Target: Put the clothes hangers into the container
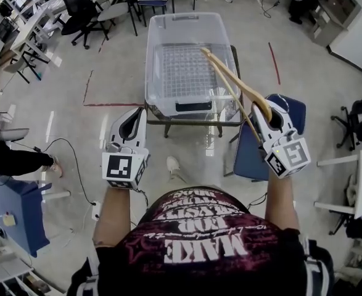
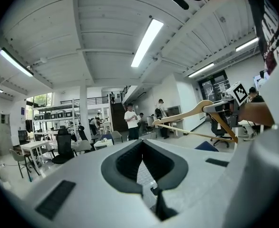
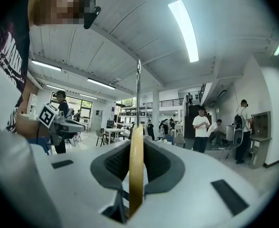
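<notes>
One clear plastic container [image 1: 151, 60], the biggest item, sits open-topped on a small dark-framed tabletop [image 1: 193, 123] straight ahead of the person, and a wire grid shows through its bottom. A blue chair [image 1: 248, 156] stands just beside the tabletop, low on its right, under the right gripper. A single wooden clothes hanger [image 1: 236, 85] is up in the air and not in the container. In the head view it runs from the right gripper up and to the left, its far end over the right part of the container's open top. The right gripper [image 1: 264, 108] has its jaws clenched on the hanger. Its own view shows the wooden edge pinched upright between the pads, with the metal hook [image 3: 138, 94] rising straight above. The left gripper [image 1: 137, 115] hangs near the container's near left corner, apart from it. Its jaws are closed tip to tip with nothing between them. In the left gripper view the hanger shows off to the right, clear of this gripper.
</notes>
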`<state>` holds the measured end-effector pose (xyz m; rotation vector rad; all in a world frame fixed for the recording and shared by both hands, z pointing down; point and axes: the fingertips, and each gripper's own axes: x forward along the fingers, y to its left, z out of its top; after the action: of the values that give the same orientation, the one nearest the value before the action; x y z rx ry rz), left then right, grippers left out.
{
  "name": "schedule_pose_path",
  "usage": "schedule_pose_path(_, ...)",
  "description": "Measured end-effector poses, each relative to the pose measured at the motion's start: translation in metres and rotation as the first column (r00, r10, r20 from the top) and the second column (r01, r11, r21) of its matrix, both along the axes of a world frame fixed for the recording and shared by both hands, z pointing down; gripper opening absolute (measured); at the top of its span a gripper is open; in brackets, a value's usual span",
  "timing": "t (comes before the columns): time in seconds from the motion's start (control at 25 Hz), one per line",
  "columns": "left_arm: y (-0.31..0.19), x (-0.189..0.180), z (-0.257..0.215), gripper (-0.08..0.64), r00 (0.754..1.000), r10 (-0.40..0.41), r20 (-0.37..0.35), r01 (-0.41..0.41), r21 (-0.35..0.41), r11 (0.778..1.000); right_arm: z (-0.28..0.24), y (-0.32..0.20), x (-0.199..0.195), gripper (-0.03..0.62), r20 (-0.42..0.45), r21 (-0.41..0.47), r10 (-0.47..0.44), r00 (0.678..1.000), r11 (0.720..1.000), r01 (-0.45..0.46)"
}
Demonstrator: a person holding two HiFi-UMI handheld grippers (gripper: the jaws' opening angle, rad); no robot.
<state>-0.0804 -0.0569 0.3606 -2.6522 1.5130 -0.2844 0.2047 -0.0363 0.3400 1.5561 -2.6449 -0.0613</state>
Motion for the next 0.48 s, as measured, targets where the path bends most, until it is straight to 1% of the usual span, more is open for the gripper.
schedule_pose_path(0.2,-0.034,-0.004,0.003,0.006,1.0,0.013,0.002,-0.013,-0.006,1.0,0.002,-0.031,-0.005,0.06,0.005,-0.012,0.011,1.0,1.0,-0.011)
schedule_pose_path(0.48,-0.078,-0.012,0.018,0.006,1.0,0.015,0.01,-0.015,-0.038,0.999,0.014,-0.072,-0.02,0.06,0.002,-0.041,-0.007,1.0,0.999,0.007)
